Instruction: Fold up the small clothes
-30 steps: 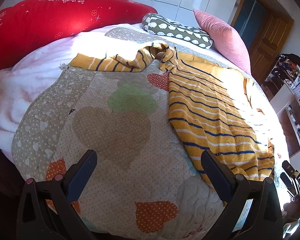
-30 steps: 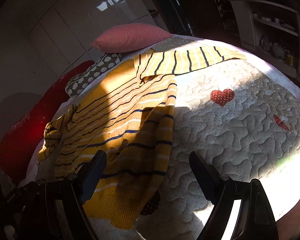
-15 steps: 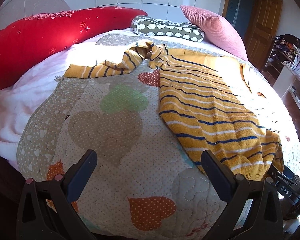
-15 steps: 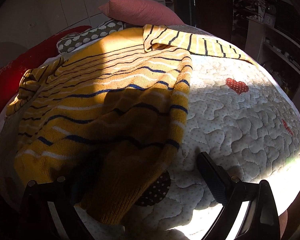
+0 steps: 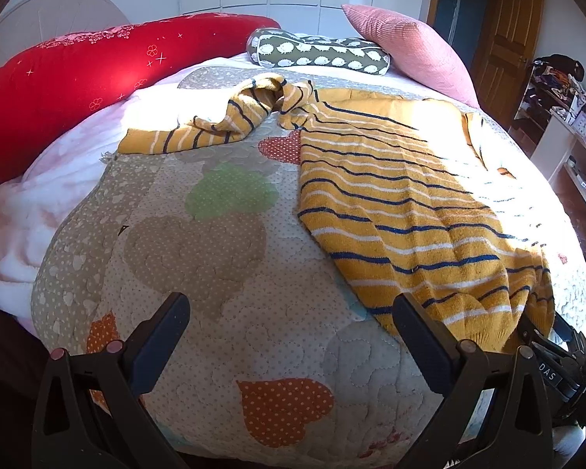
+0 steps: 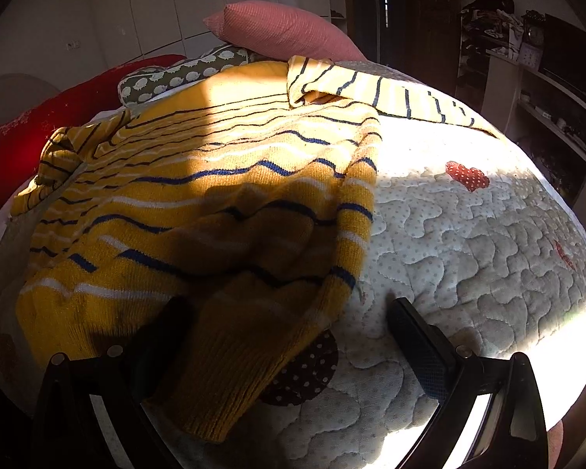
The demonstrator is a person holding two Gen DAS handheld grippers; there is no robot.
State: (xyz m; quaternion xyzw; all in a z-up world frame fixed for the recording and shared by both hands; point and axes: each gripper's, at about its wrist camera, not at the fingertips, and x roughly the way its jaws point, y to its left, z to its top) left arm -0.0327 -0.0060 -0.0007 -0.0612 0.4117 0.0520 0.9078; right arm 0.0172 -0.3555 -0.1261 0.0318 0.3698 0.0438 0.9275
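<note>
A yellow sweater with navy and white stripes [image 5: 390,195] lies spread on the quilted bed, one sleeve [image 5: 199,133] stretched to the left and bunched near the collar. My left gripper [image 5: 289,332] is open and empty above the quilt [image 5: 199,242], left of the sweater's hem. In the right wrist view the sweater [image 6: 215,211] fills the left half. My right gripper [image 6: 289,336] is open, its jaws on either side of the sweater's bottom hem corner, low over it. The other sleeve [image 6: 390,93] lies at the far right.
A red bolster [image 5: 78,78], a green patterned bolster [image 5: 316,54] and a pink pillow [image 5: 410,43] line the head of the bed. A wooden door [image 5: 508,39] and shelves [image 5: 566,136] stand to the right. The right gripper shows at the edge of the left wrist view [image 5: 554,355].
Both grippers have moved closer to the bed. The right gripper has come down onto the sweater's hem corner, which now lies between its jaws. The sweater itself has not moved.
</note>
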